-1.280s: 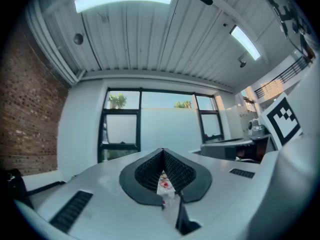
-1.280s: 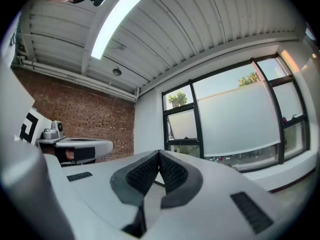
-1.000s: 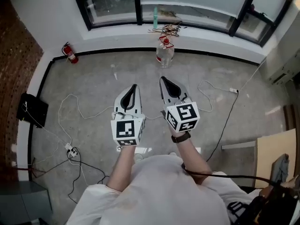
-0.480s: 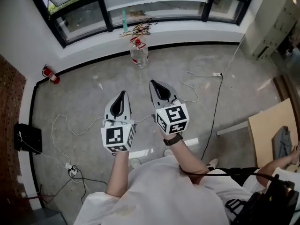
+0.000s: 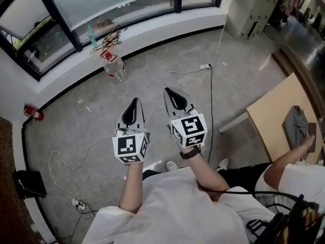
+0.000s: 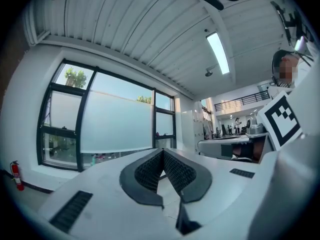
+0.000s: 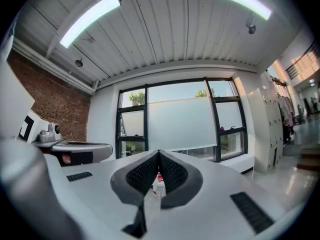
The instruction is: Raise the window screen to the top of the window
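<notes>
Hanging as a frosted sheet, the screen (image 7: pixel 182 124) was seen drawn down over the middle of the window (image 7: pixel 131 134), with its lower edge stopped short of the sill (image 5: pixel 152 29). A bottle (image 5: pixel 114 67) was stood on the floor (image 5: pixel 91 116) just below the sill. Both grippers were held level and side by side, well apart from the window. The left gripper (image 5: pixel 133 105) was shown with jaws pressed together and empty. The right gripper (image 5: pixel 171 94) was likewise closed on nothing. A cable (image 5: pixel 211 95) was laid across the floor beside it.
</notes>
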